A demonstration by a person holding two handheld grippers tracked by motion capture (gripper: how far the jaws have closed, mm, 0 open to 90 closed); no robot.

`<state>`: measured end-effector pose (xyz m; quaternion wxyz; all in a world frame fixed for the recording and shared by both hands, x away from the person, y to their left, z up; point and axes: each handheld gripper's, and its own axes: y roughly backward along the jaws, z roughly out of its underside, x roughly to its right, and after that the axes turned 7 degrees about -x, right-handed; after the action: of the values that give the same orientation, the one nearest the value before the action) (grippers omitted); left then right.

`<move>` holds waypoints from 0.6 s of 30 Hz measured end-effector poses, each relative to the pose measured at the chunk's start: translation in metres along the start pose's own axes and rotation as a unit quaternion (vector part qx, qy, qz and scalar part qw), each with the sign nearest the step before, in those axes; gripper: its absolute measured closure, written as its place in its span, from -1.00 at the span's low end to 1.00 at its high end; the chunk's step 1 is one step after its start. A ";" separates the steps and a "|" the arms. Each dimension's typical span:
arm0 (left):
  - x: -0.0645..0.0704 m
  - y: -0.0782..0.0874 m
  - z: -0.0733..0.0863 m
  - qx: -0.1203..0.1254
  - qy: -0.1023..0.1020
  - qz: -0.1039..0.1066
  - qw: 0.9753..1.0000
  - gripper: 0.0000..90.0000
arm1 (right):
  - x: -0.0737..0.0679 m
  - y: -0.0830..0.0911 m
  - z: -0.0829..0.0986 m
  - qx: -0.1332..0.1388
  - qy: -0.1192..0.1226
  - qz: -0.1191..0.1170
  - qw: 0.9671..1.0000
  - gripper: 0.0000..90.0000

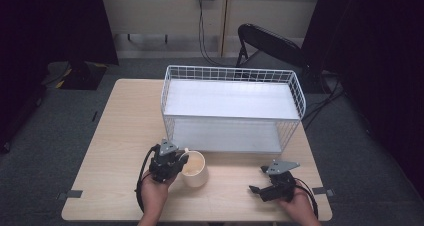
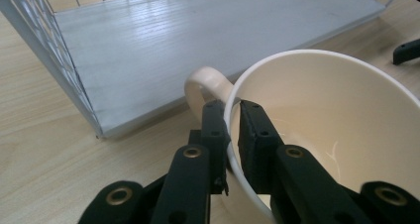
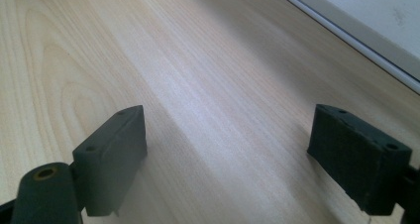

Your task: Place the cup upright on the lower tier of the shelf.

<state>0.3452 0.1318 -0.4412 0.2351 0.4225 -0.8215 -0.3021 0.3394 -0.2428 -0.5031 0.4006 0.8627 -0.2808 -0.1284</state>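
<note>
Mug [image 1: 195, 168] in cream stood on the light wooden table [image 1: 115, 151], near the front edge and just in front of the lower shelf of a white wire rack [image 1: 232, 108]. Its mouth faced up and slightly toward the person, and in the left gripper view its handle [image 2: 200, 85] pointed toward the rack's bottom board [image 2: 198, 40]. The left gripper [image 1: 167, 161], held in the person's left hand [image 1: 154, 193], was clamped on the mug's rim right beside the handle: 1 black jaw pressed the outside wall, the other sat inside the cup, and only the thin rim separated them. From the high view I could not tell whether the mug's base touched the table or hung just above it.

The right gripper [image 1: 260, 186] rested low over the table to the right of the mug, well apart from it, in the person's right hand [image 1: 300, 206]. In the right gripper view its 2 jaws stood wide apart with bare wood grain between them and nothing in their grasp; the edge of the rack's white board [image 3: 366, 21] crossed the upper right corner.

The rack had 2 tiers, both pale boards bare of objects. Behind the table stood a dark folding chair [image 1: 270, 43], and a black cable [image 1: 202, 31] ran down the back wall.
</note>
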 end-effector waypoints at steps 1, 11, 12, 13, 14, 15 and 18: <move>0.000 0.000 0.000 0.000 0.000 0.000 1.000 0.83 | 0.000 0.000 0.000 0.000 0.000 0.000 1.000 -0.69; 0.001 0.001 -0.010 0.001 0.007 -0.007 1.000 0.83 | 0.000 0.000 0.000 0.000 0.000 0.000 1.000 -0.69; 0.002 0.000 -0.011 0.001 0.008 -0.011 1.000 0.83 | 0.000 0.000 0.000 0.000 0.000 0.000 1.000 -0.69; 0.002 0.000 -0.012 0.001 0.007 -0.011 1.000 0.83 | 0.000 0.000 0.000 0.000 0.000 0.000 1.000 -0.69; 0.003 -0.001 -0.012 0.002 0.008 -0.010 1.000 0.83 | 0.000 0.000 0.000 0.000 0.000 0.000 1.000 -0.69; 0.003 -0.001 -0.013 0.003 0.010 -0.011 1.000 0.83 | 0.000 0.000 0.000 0.000 0.000 0.000 1.000 -0.69; 0.004 -0.002 -0.015 0.005 0.009 -0.015 1.000 0.83 | 0.000 0.000 0.000 0.000 0.000 0.000 1.000 -0.69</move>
<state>0.3536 0.1238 -0.4317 0.2357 0.4387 -0.8145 -0.2976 0.3394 -0.2428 -0.5031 0.4006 0.8626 -0.2809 -0.1284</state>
